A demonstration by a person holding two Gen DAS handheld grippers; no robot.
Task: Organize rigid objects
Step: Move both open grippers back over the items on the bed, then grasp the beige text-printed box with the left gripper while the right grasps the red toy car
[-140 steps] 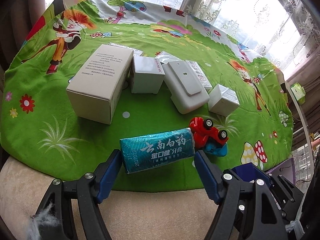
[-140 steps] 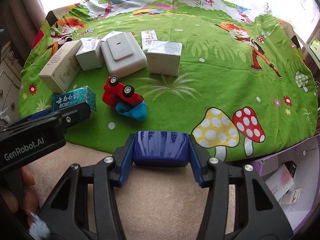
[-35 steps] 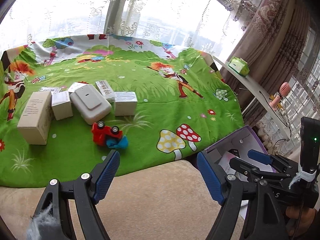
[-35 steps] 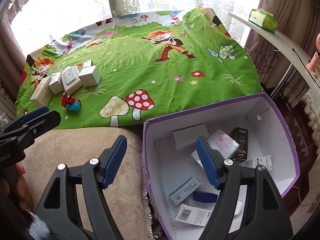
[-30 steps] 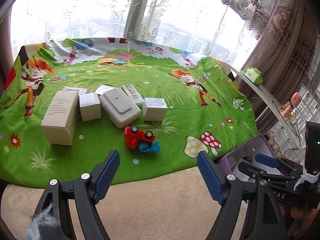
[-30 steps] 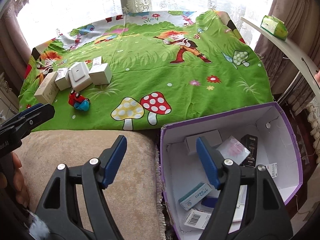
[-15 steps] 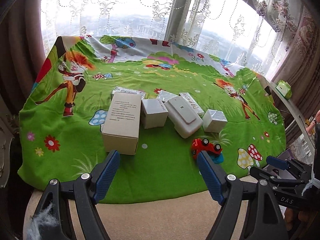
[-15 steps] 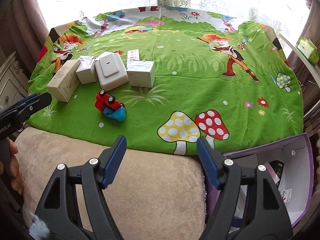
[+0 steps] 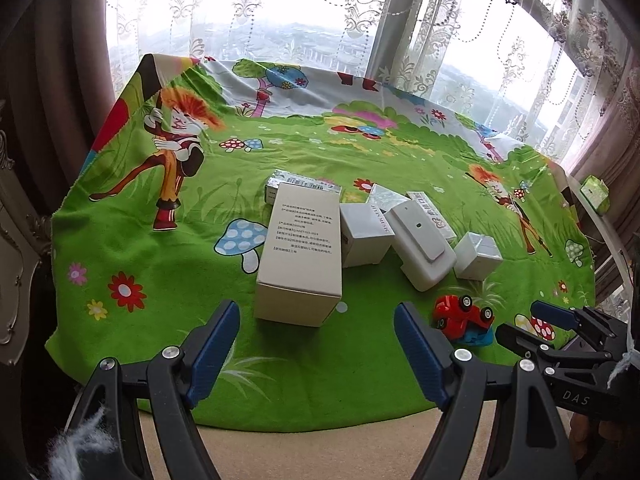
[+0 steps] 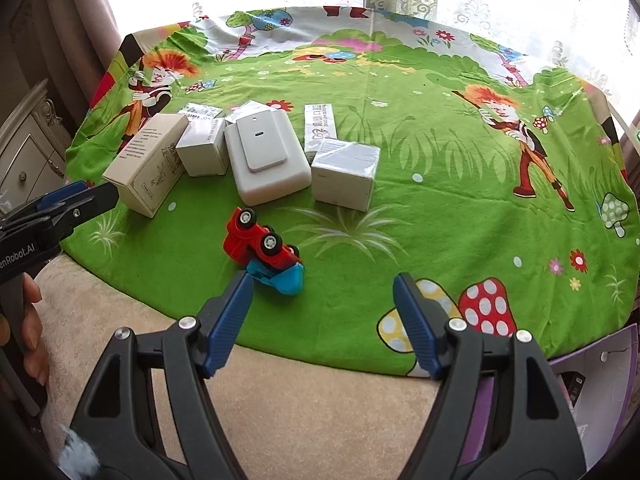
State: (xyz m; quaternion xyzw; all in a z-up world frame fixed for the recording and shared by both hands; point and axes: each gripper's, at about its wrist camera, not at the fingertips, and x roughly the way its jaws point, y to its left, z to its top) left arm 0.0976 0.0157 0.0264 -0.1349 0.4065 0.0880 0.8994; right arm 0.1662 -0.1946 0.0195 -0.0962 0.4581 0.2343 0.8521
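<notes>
Both grippers are hanging over the near edge of the cartoon-printed green cloth [image 9: 160, 264], each with its blue-padded jaws spread wide and gripping nothing. The left gripper [image 9: 316, 344] is facing the near end of the tall beige box [image 9: 300, 256], which is lying flat toward the near-left part of the cloth. The right gripper [image 10: 322, 316] is sitting just short of the toy car [image 10: 262, 250], a red and blue car lying overturned with its wheels up near the near edge; its left pad is showing just in front of the car's blue part, and contact cannot be confirmed. Behind the car a row of packages is lying side by side: the tall beige box at the left, a small white box [image 10: 202, 148] touching it, a white flat case [image 10: 266, 160] with a raised panel on top, and a white cube box [image 10: 344, 174] at the right end. A narrow printed carton [image 10: 319, 124] is lying behind the cube box, and a barcoded packet [image 9: 304, 182] is lying behind the beige box. A purple storage box [image 10: 596, 384] is standing off the cloth's near-right corner, partly cut off by the frame, with some dark and white items inside that are too small to identify. Beige carpet-like upholstery [image 10: 300, 404] is showing below the cloth's near edge.
</notes>
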